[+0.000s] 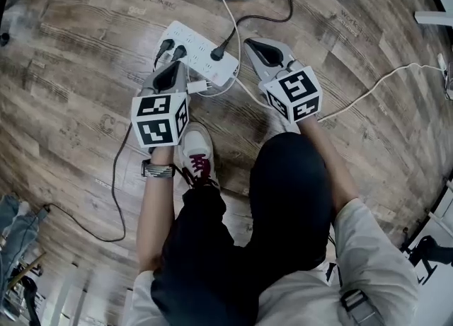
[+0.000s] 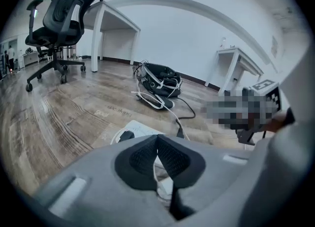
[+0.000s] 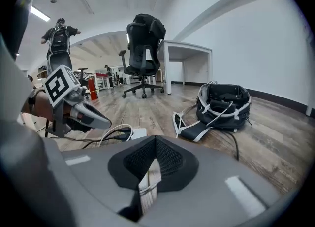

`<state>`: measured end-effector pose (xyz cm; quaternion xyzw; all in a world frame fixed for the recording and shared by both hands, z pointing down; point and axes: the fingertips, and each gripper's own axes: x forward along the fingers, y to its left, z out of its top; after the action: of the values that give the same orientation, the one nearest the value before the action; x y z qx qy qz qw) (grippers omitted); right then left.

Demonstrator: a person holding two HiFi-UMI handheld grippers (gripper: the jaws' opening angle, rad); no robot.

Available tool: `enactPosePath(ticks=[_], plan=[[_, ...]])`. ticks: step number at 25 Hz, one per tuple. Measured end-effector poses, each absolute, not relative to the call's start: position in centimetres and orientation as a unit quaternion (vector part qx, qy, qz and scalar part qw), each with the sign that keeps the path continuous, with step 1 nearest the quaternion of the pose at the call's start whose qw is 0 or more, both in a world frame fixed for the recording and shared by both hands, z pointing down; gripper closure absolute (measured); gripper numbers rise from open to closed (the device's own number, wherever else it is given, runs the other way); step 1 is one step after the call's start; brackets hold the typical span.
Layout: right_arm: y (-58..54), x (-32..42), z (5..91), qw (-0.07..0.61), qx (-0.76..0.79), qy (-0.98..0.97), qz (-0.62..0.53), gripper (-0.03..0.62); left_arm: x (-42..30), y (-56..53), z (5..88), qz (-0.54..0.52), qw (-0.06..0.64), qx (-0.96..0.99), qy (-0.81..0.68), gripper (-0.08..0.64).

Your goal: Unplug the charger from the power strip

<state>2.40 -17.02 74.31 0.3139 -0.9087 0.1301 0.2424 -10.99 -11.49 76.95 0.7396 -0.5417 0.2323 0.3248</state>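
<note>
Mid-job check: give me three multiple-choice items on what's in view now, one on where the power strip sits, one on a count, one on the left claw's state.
1. Where does the power strip lie?
A) on a shelf
B) on the wooden floor
C) on a bed

2. How many black plugs sit in it?
A) one
B) three
C) six

3. The left claw is:
A) wide open
B) clamped on a bottle
C) shut

Answers:
1. B, the head view shows it flat on the floorboards.
2. B, two plugs sit side by side and one sits apart.
3. C, its pads meet at the tips.

Office w/ swivel chair (image 3: 143, 48), white desks (image 2: 238, 53), wood-look floor (image 1: 85, 49).
</note>
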Motion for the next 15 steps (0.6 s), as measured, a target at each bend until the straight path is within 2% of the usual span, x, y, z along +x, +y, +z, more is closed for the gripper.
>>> enactPosePath(ticks=[9, 15], plan=[[-20.8, 2.5, 64.9, 0.191, 0.353, -0.914, 0.05, 0.589, -9.9, -17.1, 69.1, 0.201, 0.199, 0.781, -0.557, 0.554], [-23.4, 2.3, 56.3, 0.139, 0.373, -0.917, 0.019, 0.589, -10.2, -19.4, 62.4, 0.186, 0.153, 0.785, -0.571, 0.554]])
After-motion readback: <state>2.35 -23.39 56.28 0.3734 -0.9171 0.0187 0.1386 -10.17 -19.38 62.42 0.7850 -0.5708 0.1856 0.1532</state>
